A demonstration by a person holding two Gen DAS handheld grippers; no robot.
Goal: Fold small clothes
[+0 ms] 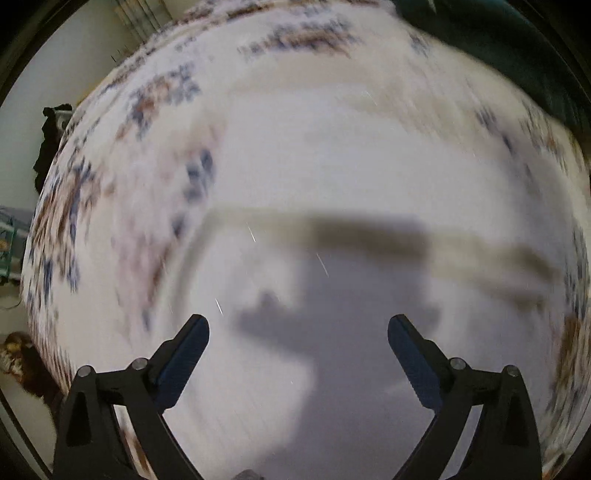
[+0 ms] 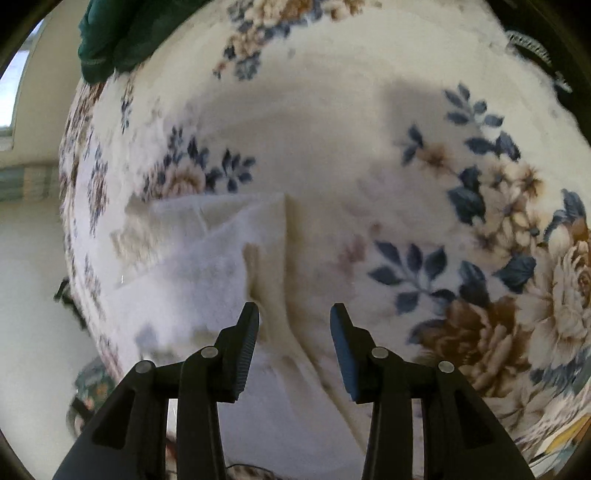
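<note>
Floral blanket (image 2: 480, 206) is spread beneath a white garment (image 2: 207, 258), over which the left gripper (image 1: 298, 332) and right gripper (image 2: 294, 317) are held agape, empty.

The black right tongs (image 2: 294, 317) stand parted, nothing between their ribbed pads, above a folded white fabric garment (image 2: 207, 258) spread on a bed covered by a cream blanket printed with blue leaves and brown flowers (image 2: 480, 229). The garment lies left of centre; its right edge forms a raised fold running from the middle of the scene toward the tongs. A dark green crumpled cloth (image 2: 110, 33) sits at the far left corner of the bed. Large brown and cream blooms fill the blanket's near right side. Pale floor (image 2: 29, 295) shows at the left.
</note>
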